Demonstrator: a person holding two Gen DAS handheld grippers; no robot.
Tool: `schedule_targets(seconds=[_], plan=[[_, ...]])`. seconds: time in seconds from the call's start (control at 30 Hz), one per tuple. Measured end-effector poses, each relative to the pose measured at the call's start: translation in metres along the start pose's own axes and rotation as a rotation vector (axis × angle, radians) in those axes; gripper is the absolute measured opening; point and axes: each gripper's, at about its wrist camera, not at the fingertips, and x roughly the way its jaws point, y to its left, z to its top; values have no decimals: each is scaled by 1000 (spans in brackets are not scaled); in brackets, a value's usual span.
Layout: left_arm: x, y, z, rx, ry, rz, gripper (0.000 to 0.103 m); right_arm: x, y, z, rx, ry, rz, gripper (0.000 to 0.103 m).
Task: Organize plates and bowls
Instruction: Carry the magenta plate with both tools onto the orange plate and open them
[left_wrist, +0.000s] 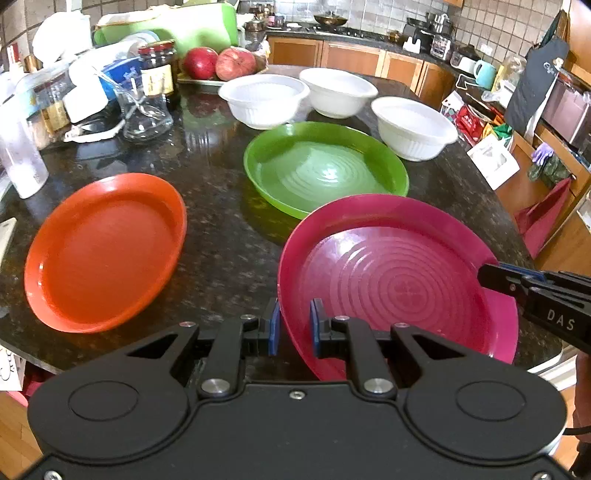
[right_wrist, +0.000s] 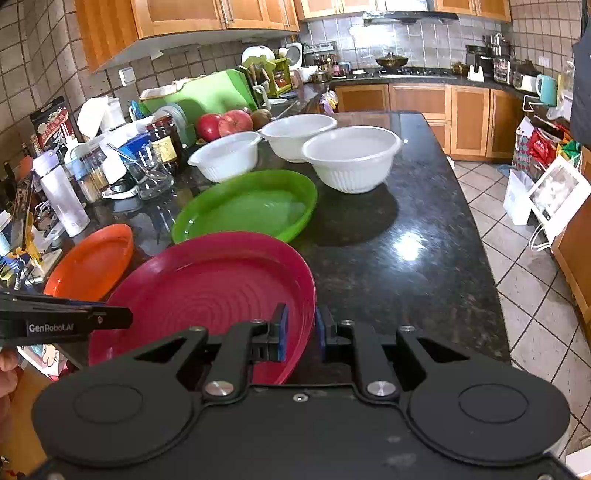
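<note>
The right hand-held gripper (right_wrist: 300, 334) is clamped on the rim of the magenta plate (right_wrist: 207, 291) at the plate's 4 o'clock edge, blue pads on either side of it. The left hand-held gripper (right_wrist: 127, 318) reaches the same plate at its 9 o'clock edge. On the dark counter (right_wrist: 406, 258), the green plate (right_wrist: 245, 206) lies at 12 o'clock, the orange plate (right_wrist: 92, 262) at 10, three white bowls (right_wrist: 351, 158) beyond
</note>
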Motion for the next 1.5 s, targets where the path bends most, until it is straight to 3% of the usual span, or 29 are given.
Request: schedule_targets(seconds=[0.3,0.9,1.27,1.4,1.5], plan=[[-19,42,7,-9,-63,45,21,12,49,16,-23,-23,40,18],[-23,150,16,-70,-86,120,21,69,163,43,-86,-3,102,18],[-8,199,25,-49,-55,80,21,95,198,44,-70,27,61,18],[-1,207,28,-22,-40,54,22,100,202,42,-47,44,43,26],[3,210,28,-12,-34,34,40,99,206,39,-39,10,13,49]])
